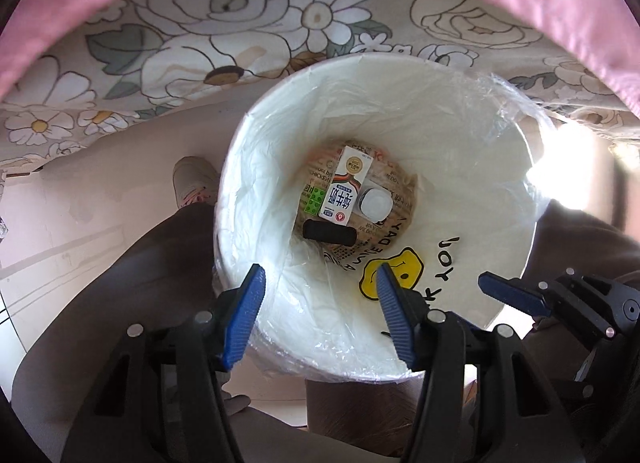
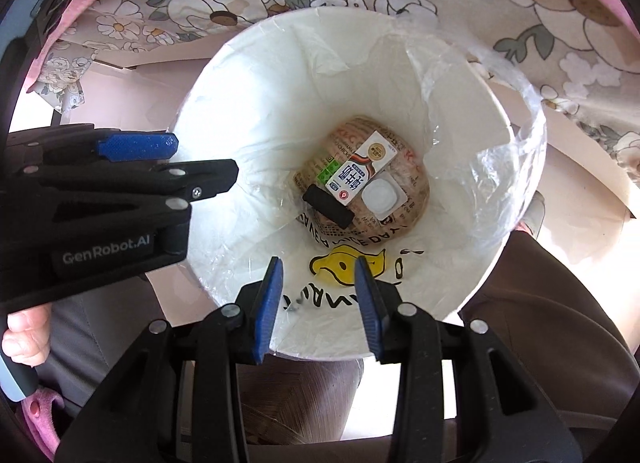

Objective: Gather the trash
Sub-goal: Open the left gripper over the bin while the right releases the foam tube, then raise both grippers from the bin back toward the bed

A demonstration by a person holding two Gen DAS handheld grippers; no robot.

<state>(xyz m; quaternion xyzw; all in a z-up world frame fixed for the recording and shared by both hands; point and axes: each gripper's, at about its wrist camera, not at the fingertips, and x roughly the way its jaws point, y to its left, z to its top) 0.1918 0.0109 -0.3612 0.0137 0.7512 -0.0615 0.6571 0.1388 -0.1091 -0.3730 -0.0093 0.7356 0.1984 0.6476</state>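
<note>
Both the left gripper and right gripper gape empty above the bin, hiding its near rim.

The bin wore a thin, glossy, crinkled plastic liner; the milk carton looked like smooth printed card.

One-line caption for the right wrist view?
Open right tool above lined bin holding milk carton, black bar, white lid.

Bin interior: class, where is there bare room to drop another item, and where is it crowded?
Free: the liner walls all round, and the opening above the pile. Crowded: the bottom, where the milk carton, black piece and white lid lie on the printed paper.
</note>
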